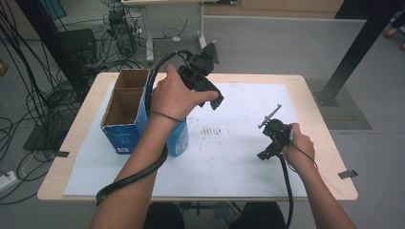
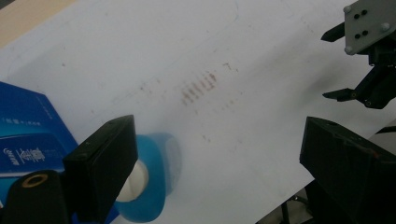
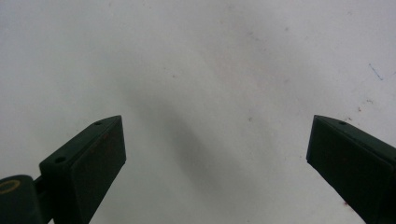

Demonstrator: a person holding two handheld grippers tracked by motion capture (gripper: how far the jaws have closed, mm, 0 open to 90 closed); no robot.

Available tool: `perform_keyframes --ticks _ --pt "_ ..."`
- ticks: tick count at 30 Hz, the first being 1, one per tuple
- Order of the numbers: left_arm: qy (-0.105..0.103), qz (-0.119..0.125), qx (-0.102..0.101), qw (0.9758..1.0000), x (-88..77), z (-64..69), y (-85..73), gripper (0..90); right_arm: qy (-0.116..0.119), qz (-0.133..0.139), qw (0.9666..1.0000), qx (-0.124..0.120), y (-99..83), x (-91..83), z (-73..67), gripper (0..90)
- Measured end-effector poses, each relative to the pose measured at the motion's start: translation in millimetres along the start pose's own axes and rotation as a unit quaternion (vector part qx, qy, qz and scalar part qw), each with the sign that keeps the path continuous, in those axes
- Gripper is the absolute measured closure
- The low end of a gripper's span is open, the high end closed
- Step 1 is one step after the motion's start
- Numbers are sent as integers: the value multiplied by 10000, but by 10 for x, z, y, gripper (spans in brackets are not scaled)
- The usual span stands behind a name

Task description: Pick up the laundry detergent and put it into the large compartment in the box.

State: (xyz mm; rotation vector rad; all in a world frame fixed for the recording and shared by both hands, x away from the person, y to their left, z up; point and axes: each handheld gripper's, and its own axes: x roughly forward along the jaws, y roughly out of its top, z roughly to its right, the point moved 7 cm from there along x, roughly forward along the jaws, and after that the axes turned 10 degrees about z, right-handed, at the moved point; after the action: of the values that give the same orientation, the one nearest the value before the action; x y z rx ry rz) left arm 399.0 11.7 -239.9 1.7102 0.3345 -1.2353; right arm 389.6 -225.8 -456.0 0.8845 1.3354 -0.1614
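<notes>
My left gripper is held up above the white paper sheet, a hand around its body, jaws angled down toward the table. In the left gripper view its jaws stand wide open with nothing between them. Below it, a blue bottle with a white cap stands against a blue cardboard box. My right gripper rests low over the right side of the paper, jaws pointing left. Its own view shows those jaws open over bare paper. It also appears at the top right of the left gripper view.
The open-topped box has two compartments and sits at the table's left. Faint brown marks dot the middle of the paper. Cables and equipment lie on the floor beyond the table's far left. A black post stands off the far right corner.
</notes>
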Motion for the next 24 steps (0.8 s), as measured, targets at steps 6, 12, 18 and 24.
perform_keyframes --ticks 6,12,18,24 --pt "105 31 -172 9998 -48 -162 -40 115 11 -11 10000 -5 5 7 -12 43" --pt "293 51 -341 9990 -76 -328 -121 111 25 -22 10000 -41 8 16 -19 43" --pt "382 30 -467 9982 -64 -413 -186 92 40 -24 10000 -15 8 24 -29 43" --pt "398 -34 -568 9976 -30 -485 -261 94 33 -36 10000 -41 12 23 -31 43"
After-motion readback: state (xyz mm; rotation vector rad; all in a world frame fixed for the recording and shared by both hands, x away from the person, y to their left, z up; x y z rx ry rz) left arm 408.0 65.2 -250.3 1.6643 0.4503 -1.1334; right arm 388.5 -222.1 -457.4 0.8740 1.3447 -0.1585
